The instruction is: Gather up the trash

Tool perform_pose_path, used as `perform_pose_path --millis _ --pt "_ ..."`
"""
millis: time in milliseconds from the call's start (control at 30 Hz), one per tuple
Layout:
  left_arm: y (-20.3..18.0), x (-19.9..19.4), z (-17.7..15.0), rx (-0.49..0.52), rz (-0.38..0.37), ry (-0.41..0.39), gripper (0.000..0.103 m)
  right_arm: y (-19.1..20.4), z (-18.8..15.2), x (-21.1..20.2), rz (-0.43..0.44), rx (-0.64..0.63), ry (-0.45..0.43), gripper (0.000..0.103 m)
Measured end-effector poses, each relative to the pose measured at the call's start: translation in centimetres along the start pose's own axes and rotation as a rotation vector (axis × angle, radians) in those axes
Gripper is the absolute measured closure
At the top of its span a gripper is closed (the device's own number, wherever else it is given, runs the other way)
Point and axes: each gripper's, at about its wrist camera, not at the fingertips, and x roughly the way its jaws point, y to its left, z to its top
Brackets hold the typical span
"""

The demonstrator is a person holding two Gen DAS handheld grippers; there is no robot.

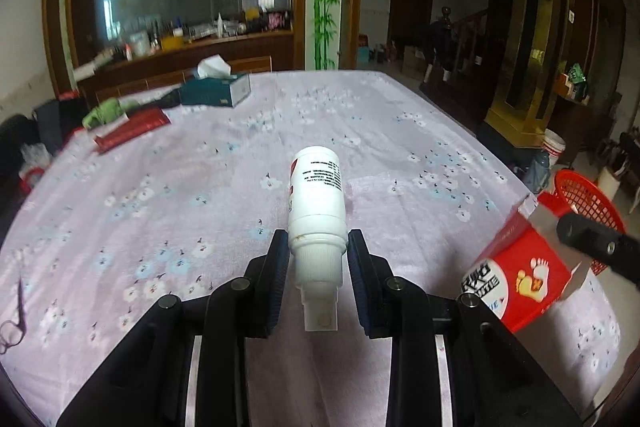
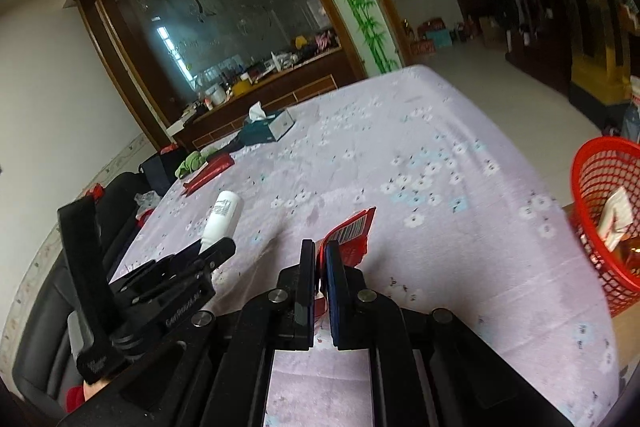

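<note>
Holding the flimsy red carton (image 2: 352,233) clenched in our right tongs (image 2: 320,259) near the red basket (image 2: 600,203), we're straddling the light, slippery white bottle (image 1: 316,203) on the surface (image 1: 400,147) with released left tongs (image 1: 318,247), aiming at its cap shoulder.

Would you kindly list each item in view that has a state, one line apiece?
left gripper: fingers either side of the bottle; grip unclear.
white bottle: lying on the cloth, capped, cap end toward the gripper.
right gripper: shut on the red carton.
red carton: held, end flap open.
red basket: upright beside the table, trash already inside.
tissue box: open, tissue sticking out.
</note>
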Motion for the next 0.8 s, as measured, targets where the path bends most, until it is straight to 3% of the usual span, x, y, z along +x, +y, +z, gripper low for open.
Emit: perform_pose_path --millis 233,800 --pt "-2.2 -2.3 -1.0 0.080 0.054 -0.070 0.075 0.1 -0.5 -1.7 -0.004 -0.012 -0.032 0.097" --pt "-3.6 -3.5 -1.4 0.125 0.068 -0.097 0.075 -0.3 -0.6 -3.2 -0.003 0.001 -0.055 0.097"
